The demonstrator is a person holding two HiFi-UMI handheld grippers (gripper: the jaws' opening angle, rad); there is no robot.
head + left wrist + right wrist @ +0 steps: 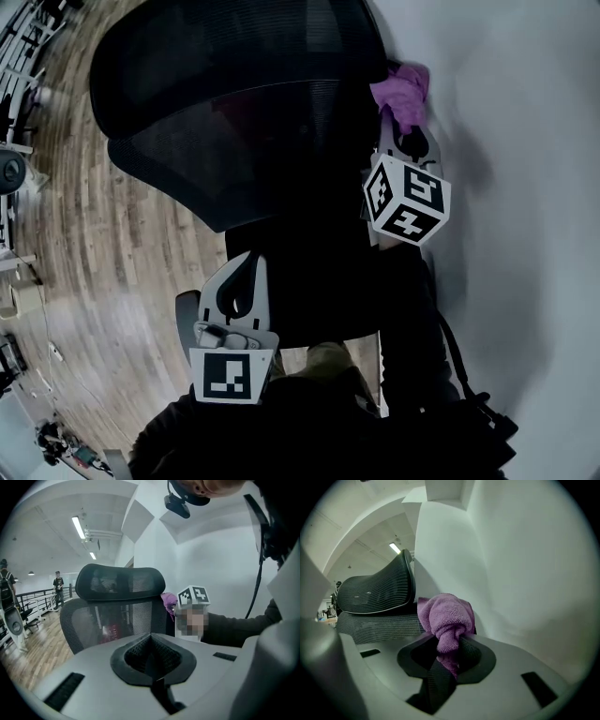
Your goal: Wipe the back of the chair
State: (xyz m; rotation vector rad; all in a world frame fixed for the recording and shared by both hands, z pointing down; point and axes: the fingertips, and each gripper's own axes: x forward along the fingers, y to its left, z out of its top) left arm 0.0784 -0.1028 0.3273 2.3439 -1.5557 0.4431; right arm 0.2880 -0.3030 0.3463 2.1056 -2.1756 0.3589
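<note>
Item: purple cloth point(446, 616), pinched in my right gripper point(450, 654), sat at the chair back point(234, 122), at its edge near the wall. Left gripper point(152, 663): jaws pressed together, empty. Risk (my judgement): bunched cloth could snag on the mesh and pull loose.

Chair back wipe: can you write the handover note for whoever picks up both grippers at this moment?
Left gripper: fingers together, nothing between them, held back from the chair and facing its back.
Right gripper: shut on the bunched purple cloth, at the back's right edge just below the headrest. Contact with the mesh is unclear.
Done: cloth is in hand and brought to the chair. How much has been wiped cannot be told.
Left: probably sweep the cloth across the mesh back.
</note>
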